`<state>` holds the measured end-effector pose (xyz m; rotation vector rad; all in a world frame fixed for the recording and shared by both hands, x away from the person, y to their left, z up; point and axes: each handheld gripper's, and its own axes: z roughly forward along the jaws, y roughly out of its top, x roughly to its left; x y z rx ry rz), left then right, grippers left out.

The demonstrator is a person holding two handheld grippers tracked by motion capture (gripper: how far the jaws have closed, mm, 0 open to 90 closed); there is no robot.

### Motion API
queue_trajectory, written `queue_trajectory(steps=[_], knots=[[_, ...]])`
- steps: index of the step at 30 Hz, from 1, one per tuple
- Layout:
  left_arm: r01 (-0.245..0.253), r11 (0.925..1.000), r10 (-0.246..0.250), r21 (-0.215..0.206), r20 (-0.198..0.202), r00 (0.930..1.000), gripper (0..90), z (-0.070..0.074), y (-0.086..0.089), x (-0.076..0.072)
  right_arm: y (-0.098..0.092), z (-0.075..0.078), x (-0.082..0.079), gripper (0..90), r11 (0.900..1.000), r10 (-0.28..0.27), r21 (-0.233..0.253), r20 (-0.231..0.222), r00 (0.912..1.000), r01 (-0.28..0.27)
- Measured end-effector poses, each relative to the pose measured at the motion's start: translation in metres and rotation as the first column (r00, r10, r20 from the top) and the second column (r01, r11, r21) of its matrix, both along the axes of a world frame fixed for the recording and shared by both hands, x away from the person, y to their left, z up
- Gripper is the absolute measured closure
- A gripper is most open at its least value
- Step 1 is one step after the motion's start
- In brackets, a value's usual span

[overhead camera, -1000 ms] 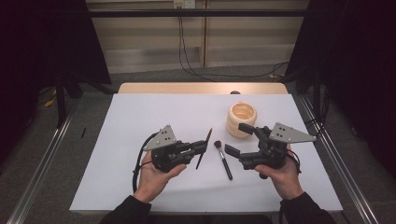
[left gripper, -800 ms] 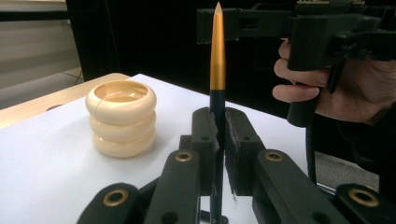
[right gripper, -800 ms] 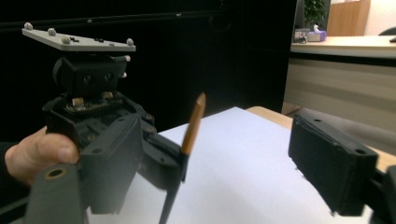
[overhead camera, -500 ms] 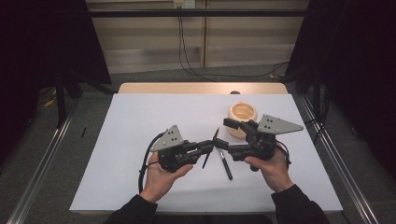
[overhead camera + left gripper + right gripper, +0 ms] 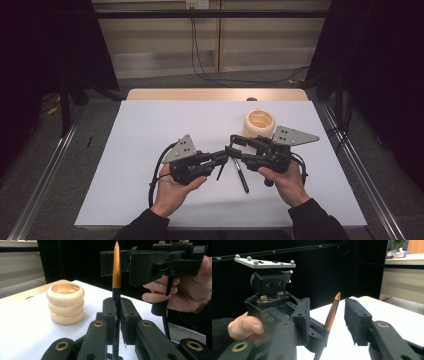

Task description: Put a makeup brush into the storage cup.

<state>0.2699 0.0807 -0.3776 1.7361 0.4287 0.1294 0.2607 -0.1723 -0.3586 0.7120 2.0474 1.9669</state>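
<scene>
Nearby — cream ringed cup (image 5: pixel 260 124), contents unclear

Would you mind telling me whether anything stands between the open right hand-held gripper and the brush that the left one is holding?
Nothing visible does. The brush already stands in the gap of the right hand-held gripper, whose jaws are open on either side of its gold ferrule, while the left hand-held gripper clamps its dark handle.

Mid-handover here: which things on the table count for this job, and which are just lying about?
In the job:
- brush, clamped upright in the left gripper
- right gripper, jaws open around the brush's tip

Lying about:
- second brush flat on the table
- cream ringed holder
</scene>
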Motion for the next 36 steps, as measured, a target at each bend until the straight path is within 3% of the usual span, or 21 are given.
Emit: queue_trajectory(steps=[15, 31, 36], knots=[[-0.004, 0.9998, 0.004, 0.021, 0.003, 1.0000, 83.8, -0.0032, -0.0016, 0.0011, 0.0000, -0.0097, 0.0060, 82.5, 1.000, 0.021, -0.004, -0.054, 0.9983, -0.021], [0.016, 0.9997, -0.016, 0.018, -0.002, 0.9999, 83.3, -0.0066, -0.0020, 0.0034, 0.0021, -0.0094, 0.0056, 84.2, 0.999, 0.034, -0.025, -0.046, 0.9984, -0.035], [0.001, 0.9998, -0.001, 0.020, -0.002, 1.0000, 76.6, -0.0075, -0.0029, 0.0023, 0.0024, -0.0087, 0.0051, 84.2, 0.999, 0.034, -0.023, -0.040, 0.9986, -0.035]])
